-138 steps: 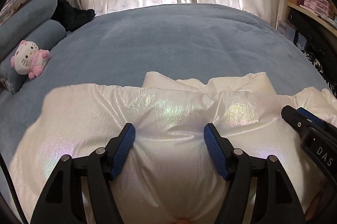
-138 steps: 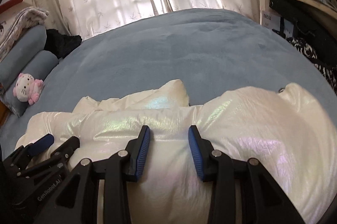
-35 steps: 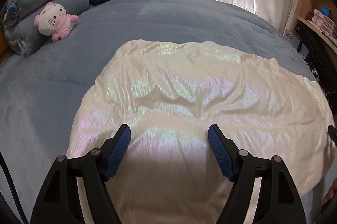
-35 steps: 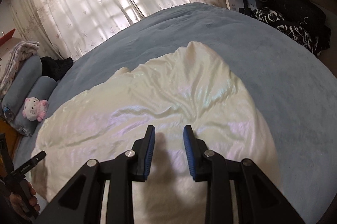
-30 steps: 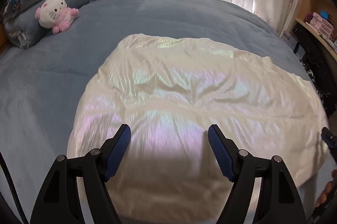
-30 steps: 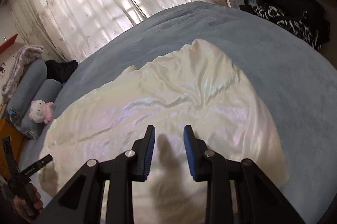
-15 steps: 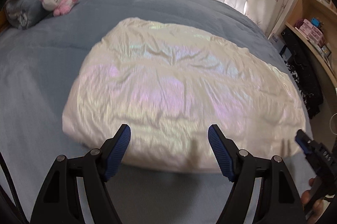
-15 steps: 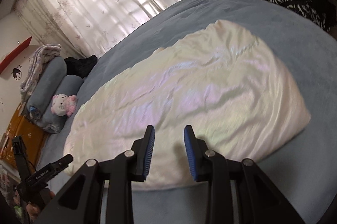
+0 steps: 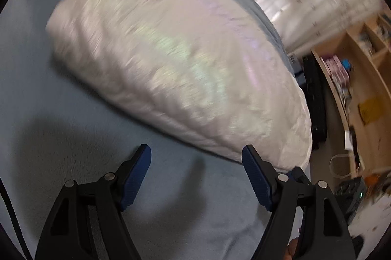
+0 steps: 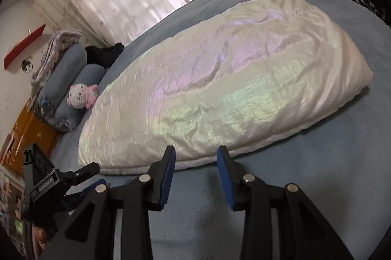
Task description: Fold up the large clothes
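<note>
Lying folded: jacket (image 10: 232, 79) | plush toy (image 10: 81, 95) right-view only | both grippers' fingers spread, right's just widened

The big puffy coat (image 10: 227, 89) lies flat on the blue bed (image 10: 317, 174). It is white and shiny, and soft pink and green colors gleam on it like a pearl. It is folded into one long, thick bundle with rounded ends. The top is full of small wrinkles. One long edge lies near the front of the bed, and bare blue cover shows beside it. In the left wrist view the coat (image 9: 171, 59) looks blurry and slants across the bed.
</note>
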Available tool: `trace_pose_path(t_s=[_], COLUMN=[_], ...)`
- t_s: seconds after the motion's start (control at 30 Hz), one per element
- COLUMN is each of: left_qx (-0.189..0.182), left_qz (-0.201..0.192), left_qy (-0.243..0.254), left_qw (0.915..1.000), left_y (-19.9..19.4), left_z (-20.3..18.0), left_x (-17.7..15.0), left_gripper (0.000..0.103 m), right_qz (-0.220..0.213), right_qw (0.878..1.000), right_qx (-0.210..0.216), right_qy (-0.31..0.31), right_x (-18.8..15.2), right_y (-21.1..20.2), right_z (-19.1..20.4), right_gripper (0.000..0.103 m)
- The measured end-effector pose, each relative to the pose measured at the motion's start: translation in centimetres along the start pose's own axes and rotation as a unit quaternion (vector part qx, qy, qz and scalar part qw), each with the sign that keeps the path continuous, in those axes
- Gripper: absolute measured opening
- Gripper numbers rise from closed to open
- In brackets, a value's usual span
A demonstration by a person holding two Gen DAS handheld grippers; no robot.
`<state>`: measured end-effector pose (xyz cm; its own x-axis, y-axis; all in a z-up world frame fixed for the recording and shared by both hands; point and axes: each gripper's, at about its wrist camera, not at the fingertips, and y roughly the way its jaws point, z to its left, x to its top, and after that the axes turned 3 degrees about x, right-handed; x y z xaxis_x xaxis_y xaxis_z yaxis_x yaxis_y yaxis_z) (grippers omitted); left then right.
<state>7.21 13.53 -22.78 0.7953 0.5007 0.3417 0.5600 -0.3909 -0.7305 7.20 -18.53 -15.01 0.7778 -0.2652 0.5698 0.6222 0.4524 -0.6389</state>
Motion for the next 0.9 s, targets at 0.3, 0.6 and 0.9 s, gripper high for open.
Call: trace_pose_path(t_s=[0.3, 0.6, 0.9], left_qx=[-0.041, -0.067, -0.054], left_qz=[-0.062, -0.095, -0.147], left_qy=[-0.026, -0.071, -0.088], left_qw=[0.9969, 0.9907, 0.9837], left_y=[1.0, 4.2, 5.3], left_z=[1.4, 2.4, 1.5], left_x=[0.4, 5.0, 8.0], left_gripper=[0.078, 0.080, 0.070], right_qz=[0.004, 0.003, -0.001], right_qw=[1.000, 0.999, 0.996], right_qx=[0.015, 0.032, 0.040], right_qy=[-0.001, -0.028, -0.081], right_x=[0.7, 2.0, 3.9], right_y=[1.7, 2.6, 3.8], right_z=[0.6, 2.0, 4.5], right_gripper=[0.035, 0.035, 0.035])
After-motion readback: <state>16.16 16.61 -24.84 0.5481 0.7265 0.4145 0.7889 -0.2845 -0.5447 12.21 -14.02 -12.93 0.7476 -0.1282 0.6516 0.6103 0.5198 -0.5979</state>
